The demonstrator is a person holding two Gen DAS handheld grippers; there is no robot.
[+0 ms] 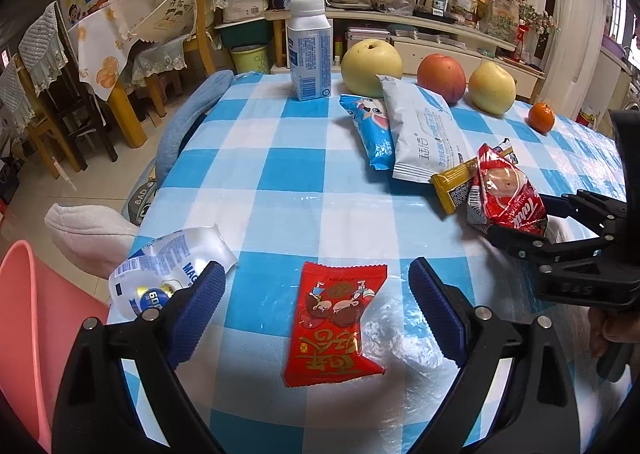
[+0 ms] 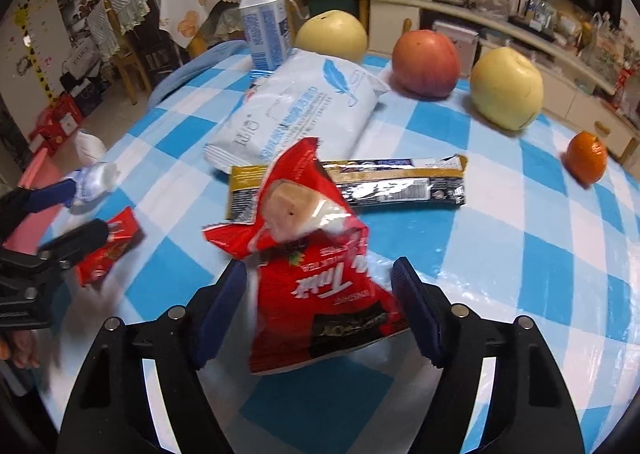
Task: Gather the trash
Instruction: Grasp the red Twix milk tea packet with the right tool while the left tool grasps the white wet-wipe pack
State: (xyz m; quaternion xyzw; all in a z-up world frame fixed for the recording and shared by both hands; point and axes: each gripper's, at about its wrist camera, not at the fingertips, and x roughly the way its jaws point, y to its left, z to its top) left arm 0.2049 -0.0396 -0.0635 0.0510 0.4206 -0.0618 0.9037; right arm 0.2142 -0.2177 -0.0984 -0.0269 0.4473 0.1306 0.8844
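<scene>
A flat red snack wrapper (image 1: 334, 318) lies on the blue-checked tablecloth between the fingers of my left gripper (image 1: 316, 266), which is open and hangs just above it. My right gripper (image 2: 319, 262) stands open around a crumpled red milk-tea packet (image 2: 320, 294). The packet's edges sit close to both blue pads, but I see no firm squeeze. In the left wrist view the right gripper (image 1: 528, 214) is at the right, with that packet (image 1: 506, 190) standing up between its fingers. A squashed clear plastic bottle (image 1: 168, 270) lies beside my left finger.
A gold-and-black bar wrapper (image 2: 400, 182), a white tissue pack (image 2: 304, 114) and a blue snack bag (image 1: 372, 126) lie mid-table. Behind them are a milk bottle (image 1: 308, 50), a pear (image 1: 370, 66), an apple (image 1: 440, 76) and a tangerine (image 1: 541, 117). A pink bin (image 1: 28, 318) stands off the left edge.
</scene>
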